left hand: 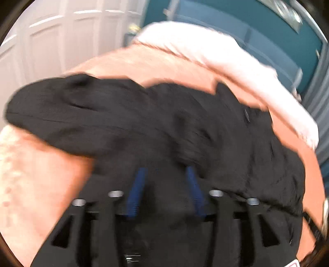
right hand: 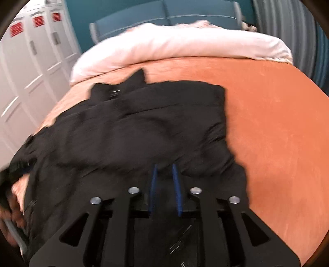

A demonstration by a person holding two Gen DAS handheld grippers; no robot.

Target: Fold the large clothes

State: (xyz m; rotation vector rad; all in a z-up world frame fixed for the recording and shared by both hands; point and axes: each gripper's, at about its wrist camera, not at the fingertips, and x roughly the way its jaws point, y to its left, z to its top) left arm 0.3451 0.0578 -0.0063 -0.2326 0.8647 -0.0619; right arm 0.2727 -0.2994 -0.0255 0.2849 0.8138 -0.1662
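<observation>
1. The left gripper (left hand: 165,170) has black linkage arms with round silver pins and ribbed blue finger pads (left hand: 136,191). The pads stand apart, with dark cloth bunched between and over them; blur hides whether they pinch it.
2. The right gripper (right hand: 165,167) is of the same build. Its blue pads (right hand: 153,189) stand close together, with black cloth between their tips, but a narrow gap shows, so a firm grip cannot be confirmed.
3. The black garment (right hand: 131,131), matte and soft with rumpled folds, lies directly under and ahead of both grippers. A squared edge sits ahead-right of the right gripper, and a rounded lobe reaches ahead-left of the left one.
4. It rests on an orange bedspread (right hand: 277,127) with a plush, velvety nap.
5. Beyond lies a puffy pale pink duvet (right hand: 174,47).
6. Farthest are a teal headboard (right hand: 164,12) and white panelled doors (left hand: 51,37).
</observation>
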